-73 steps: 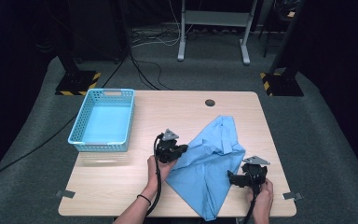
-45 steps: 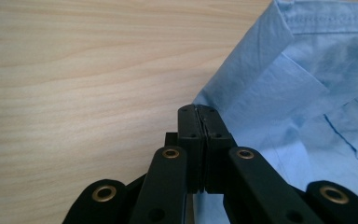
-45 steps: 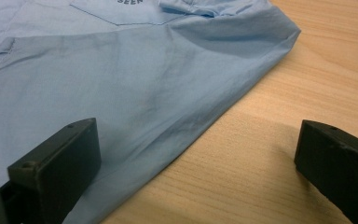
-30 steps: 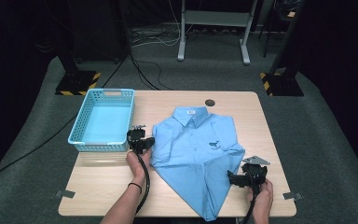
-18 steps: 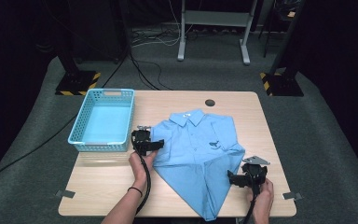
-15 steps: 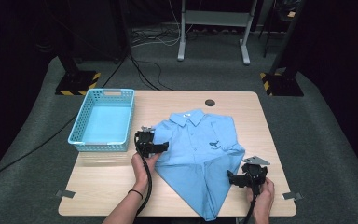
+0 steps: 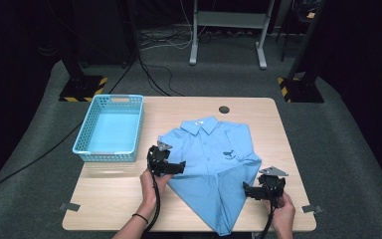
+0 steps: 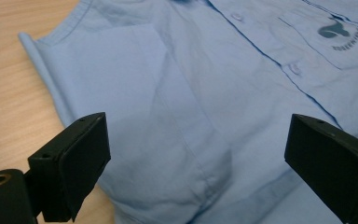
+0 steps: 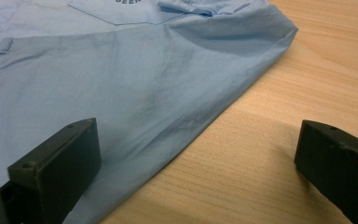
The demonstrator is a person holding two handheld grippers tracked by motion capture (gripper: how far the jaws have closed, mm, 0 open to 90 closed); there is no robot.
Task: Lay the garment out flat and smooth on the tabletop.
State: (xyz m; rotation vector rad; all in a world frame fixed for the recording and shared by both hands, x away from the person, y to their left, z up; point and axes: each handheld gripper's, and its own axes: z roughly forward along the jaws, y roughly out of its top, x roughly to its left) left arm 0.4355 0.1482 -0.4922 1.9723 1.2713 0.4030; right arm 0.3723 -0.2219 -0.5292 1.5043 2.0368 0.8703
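So there's one light blue shirt (image 7: 214, 164) lying front side up on the wooden table (image 7: 104, 199), collar toward 12 o'clock and the hem corner running off toward 6, right down at the table's near edge. The sleeve on the 9 o'clock side is folded in over the body; in the left gripper view you can see that folded flap and a couple of buttons. The chest logo is cut off at the top of both gripper views, so I can't read the lettering. From the high view the shirt's far sleeve at 3 o'clock is bunched up and hard to make out.

The left gripper (image 7: 171, 167) sits at the shirt's 9 o'clock edge. Its jaws have just been opening and now stand wide apart, with cloth lying under the gap but nothing pinched. The right gripper (image 7: 253, 191) is at about 4 o'clock on the shirt, jaws spread too, straddling the shirt's edge with bare wood under one side, not gripping anything.

Compared with a second ago: the left gripper was out at the spread sleeve near the basket, and now it's closer in with the sleeve folded over. The right hand looks like it's in the same spot.

Count: one shirt, one blue basket (image 7: 110, 128) at 10 o'clock, two grippers, one dark round grommet (image 7: 224, 109) at 12.
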